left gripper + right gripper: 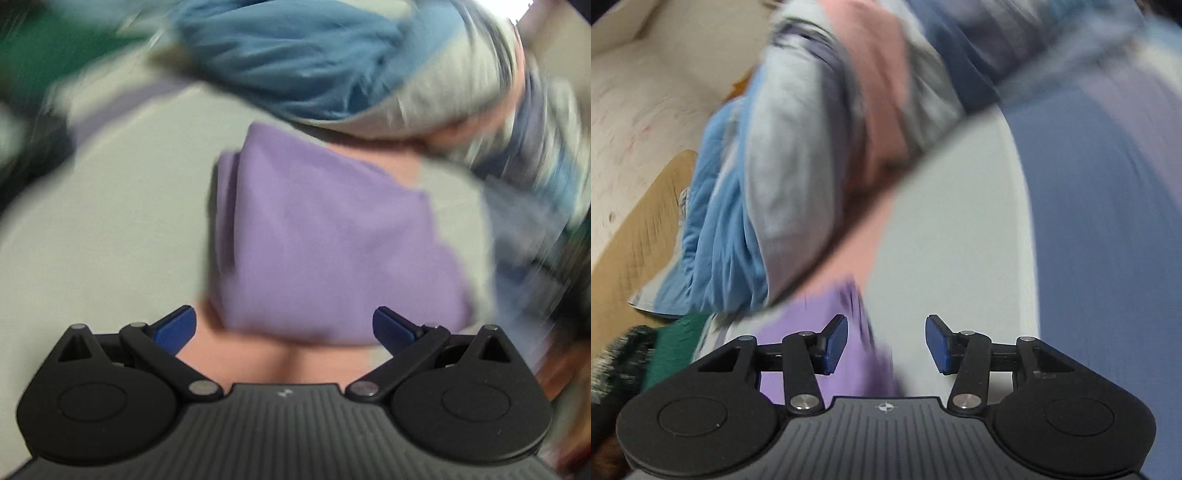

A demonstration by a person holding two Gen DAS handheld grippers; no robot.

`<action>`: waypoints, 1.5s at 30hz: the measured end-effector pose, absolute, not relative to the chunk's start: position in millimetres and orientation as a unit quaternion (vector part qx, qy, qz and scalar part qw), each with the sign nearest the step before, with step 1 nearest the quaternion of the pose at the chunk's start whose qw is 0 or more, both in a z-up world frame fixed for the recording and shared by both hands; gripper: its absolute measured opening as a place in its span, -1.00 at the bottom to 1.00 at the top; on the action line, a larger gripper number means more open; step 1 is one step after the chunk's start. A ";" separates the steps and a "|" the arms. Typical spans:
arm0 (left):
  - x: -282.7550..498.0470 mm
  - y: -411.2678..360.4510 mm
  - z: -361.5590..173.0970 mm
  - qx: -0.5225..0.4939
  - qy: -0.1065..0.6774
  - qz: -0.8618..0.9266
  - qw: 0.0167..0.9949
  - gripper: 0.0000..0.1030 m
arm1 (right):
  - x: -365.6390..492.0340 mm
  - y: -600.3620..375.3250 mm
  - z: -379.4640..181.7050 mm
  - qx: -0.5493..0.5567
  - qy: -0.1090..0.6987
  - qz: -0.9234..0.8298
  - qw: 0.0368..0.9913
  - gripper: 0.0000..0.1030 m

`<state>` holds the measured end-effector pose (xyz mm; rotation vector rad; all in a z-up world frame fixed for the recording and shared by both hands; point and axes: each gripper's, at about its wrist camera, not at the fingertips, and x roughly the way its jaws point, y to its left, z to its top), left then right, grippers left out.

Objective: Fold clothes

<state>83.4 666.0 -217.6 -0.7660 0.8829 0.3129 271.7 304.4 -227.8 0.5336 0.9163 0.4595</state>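
Your left gripper [283,326] sits at the bottom of its view with the jaws spread wide and nothing between them. Just beyond lies the folded purple garment [317,243], mid-frame, over a pink cloth [266,360] on the pale surface [110,221]. Across the top, a blurred heap of blue and grey clothes [314,62]. Your right gripper [886,343] stands partly open, also empty; the purple garment [809,314] shows at lower left behind its left finger, the clothes heap [783,155] further up, left of centre.
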 end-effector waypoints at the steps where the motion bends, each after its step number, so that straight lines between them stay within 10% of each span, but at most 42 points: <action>1: 71.5 669.7 -225.5 -0.425 0.392 0.141 0.804 0.99 | 261.9 300.9 -233.8 0.261 0.445 0.218 0.829 -0.08; 10: 57.9 705.6 -310.2 -0.686 0.208 0.169 0.677 0.99 | 243.5 323.6 -272.9 0.354 0.454 0.209 0.791 0.16; 13: 70.0 713.0 -310.8 -0.684 0.201 0.199 0.672 0.87 | 249.1 325.1 -280.5 0.396 0.452 0.190 0.776 0.14; 15: 75.7 717.1 -311.8 -0.679 0.212 0.228 0.665 0.23 | 250.6 324.4 -281.2 0.410 0.454 0.177 0.771 -0.01; 18: 81.3 728.7 -314.1 -0.672 0.230 0.228 0.666 0.09 | 251.4 327.5 -284.3 0.435 0.467 0.174 0.750 -0.52; 28: 108.1 770.5 -246.8 -0.496 0.311 0.263 0.767 0.02 | 196.3 368.9 -275.7 0.468 0.469 0.158 0.732 -0.60; 34: 93.1 779.0 -267.0 -0.519 0.309 0.245 0.758 0.16 | 197.7 359.2 -299.7 0.487 0.488 0.172 0.704 -0.46; 39: 73.4 748.3 -224.2 -0.451 0.288 0.213 0.817 0.99 | 207.4 315.5 -288.5 0.490 0.518 0.202 0.671 -0.10; 45: 59.0 644.1 -156.4 -0.273 0.365 0.150 0.878 0.99 | 176.0 251.2 -218.0 0.284 0.488 0.195 0.802 0.46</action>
